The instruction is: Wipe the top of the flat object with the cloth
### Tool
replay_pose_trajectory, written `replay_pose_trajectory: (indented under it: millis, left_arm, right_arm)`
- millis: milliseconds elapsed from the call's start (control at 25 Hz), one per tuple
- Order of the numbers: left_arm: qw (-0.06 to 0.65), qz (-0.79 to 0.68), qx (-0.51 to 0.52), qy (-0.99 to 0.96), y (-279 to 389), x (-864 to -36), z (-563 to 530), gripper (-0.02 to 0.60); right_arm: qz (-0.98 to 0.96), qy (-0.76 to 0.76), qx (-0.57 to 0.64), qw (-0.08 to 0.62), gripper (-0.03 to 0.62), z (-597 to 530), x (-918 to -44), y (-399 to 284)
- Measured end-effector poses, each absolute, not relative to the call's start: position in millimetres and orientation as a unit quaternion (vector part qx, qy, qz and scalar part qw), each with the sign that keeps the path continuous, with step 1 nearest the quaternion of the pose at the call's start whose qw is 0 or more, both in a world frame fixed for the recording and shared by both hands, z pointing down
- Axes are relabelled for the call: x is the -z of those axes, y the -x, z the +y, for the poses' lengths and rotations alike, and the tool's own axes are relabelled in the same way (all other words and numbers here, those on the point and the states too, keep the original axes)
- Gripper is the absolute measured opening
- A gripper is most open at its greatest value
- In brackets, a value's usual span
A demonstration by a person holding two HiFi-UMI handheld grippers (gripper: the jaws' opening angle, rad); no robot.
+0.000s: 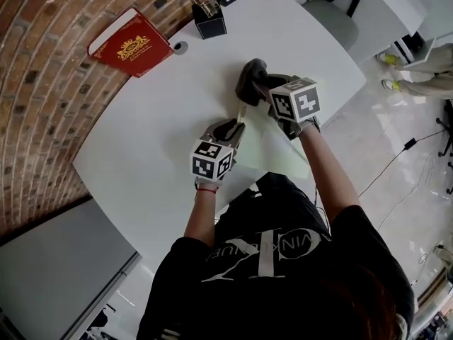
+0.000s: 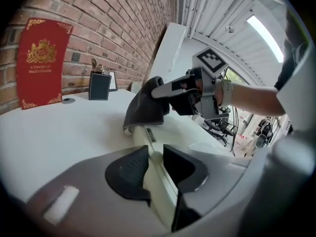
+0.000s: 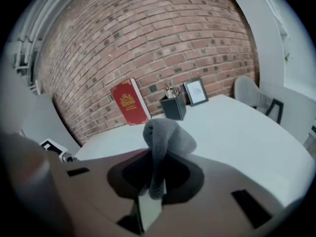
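Your left gripper point(image 2: 154, 168) has its jaws clamped on the near edge of the flat object point(image 1: 272, 151), which lies flat on the white worktop point(image 1: 156, 133). Your right gripper point(image 3: 154, 174) jaws are pinching the grey cloth point(image 1: 249, 80), bunched up at the flat object's far end. The red book point(image 1: 131, 42) stands well beyond it.

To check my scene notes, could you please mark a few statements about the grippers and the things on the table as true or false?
1. The right gripper holds the grey cloth. True.
2. The red book lies flat. False: it stands on edge against the brick wall.
3. The left gripper grips the edge of the flat board. True.
4. The pen holder is white. False: it is black.
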State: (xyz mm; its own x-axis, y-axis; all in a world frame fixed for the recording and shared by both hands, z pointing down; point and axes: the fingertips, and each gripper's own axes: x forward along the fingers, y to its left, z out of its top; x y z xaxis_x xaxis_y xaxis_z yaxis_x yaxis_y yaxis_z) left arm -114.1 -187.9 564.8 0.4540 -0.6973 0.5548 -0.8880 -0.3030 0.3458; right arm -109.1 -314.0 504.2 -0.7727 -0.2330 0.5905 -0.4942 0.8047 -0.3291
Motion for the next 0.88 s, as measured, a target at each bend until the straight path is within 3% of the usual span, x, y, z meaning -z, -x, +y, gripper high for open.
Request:
replay_pose_trajectory:
  millis: [880]
  left_arm:
    - [0.318,-0.511,-0.149,-0.785,115.6,-566.6,-187.2,0.104]
  right_arm:
    - [-0.848,-0.327,-0.238,0.342,0.051,-346.1,-541.9,-11.4]
